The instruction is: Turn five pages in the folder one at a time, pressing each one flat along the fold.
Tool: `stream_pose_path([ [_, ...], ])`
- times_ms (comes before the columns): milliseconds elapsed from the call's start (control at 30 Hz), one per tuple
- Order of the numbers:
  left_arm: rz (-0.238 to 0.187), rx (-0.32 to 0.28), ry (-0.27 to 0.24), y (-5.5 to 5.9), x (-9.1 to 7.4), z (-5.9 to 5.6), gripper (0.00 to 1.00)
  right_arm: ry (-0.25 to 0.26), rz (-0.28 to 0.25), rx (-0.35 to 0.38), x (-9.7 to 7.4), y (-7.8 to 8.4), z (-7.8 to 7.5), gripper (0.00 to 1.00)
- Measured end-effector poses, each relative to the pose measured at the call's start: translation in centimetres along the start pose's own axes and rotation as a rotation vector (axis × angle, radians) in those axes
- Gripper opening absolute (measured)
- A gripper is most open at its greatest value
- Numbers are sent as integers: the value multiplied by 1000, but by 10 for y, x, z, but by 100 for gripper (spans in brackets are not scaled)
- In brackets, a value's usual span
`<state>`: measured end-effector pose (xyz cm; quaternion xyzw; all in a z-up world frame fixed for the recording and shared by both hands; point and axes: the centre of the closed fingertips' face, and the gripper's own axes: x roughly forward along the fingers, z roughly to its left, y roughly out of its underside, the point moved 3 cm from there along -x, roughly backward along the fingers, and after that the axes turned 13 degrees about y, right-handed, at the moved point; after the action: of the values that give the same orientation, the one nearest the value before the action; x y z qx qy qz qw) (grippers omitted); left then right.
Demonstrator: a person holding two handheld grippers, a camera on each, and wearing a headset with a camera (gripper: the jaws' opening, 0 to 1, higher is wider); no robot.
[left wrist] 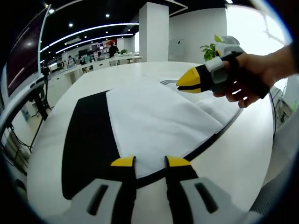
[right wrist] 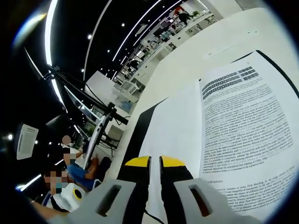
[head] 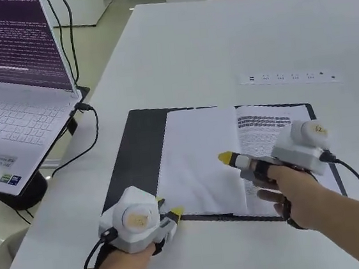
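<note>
Fingers (right wrist: 138, 162) of right gripper (right wrist: 155, 161) over folder (head: 138, 153)

White, yellow-tipped left gripper (left wrist: 150, 162) sits low, jaws slightly parted; the matching right gripper (right wrist: 155, 161) hovers higher, jaws nearly together.

Here's the folder (head: 140, 158), lying open on the table (head: 220, 34), close to the near edge. A turned page (head: 198, 161) lies across the middle of it, leaving the left cover bare on its left. The printed sheet (head: 266, 132) lies just to the right of that page. Out on the far left stands the laptop (head: 15, 94), beside the table's left edge. A cable (head: 94, 127) hangs from the laptop's right side, between it and the folder. Behind the folder, toward the right, a power strip (head: 292, 76) lies on the table. The left gripper (head: 173, 212) is at the folder's near edge. The right gripper (head: 226, 159) is over the fold, between the two sheets.
</note>
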<state>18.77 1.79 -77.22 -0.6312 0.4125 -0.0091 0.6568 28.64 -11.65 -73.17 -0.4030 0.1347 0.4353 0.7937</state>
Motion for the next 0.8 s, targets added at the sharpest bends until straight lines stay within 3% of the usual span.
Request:
stream_pose_path([
  [67,-31,-28,4,1,-1,2,23,-12,9,44,3,-3,-2,5],
  [400,-32,-18,7,0,1,1,24,-17,47,111,11,-4,-3,3],
  [733,-30,-18,5,0,3,3,24,15,46,280,26,-18,-26,0],
  [800,-32,-19,5,1,4,3,24,-10,51,345,27,-21,-24,0],
])
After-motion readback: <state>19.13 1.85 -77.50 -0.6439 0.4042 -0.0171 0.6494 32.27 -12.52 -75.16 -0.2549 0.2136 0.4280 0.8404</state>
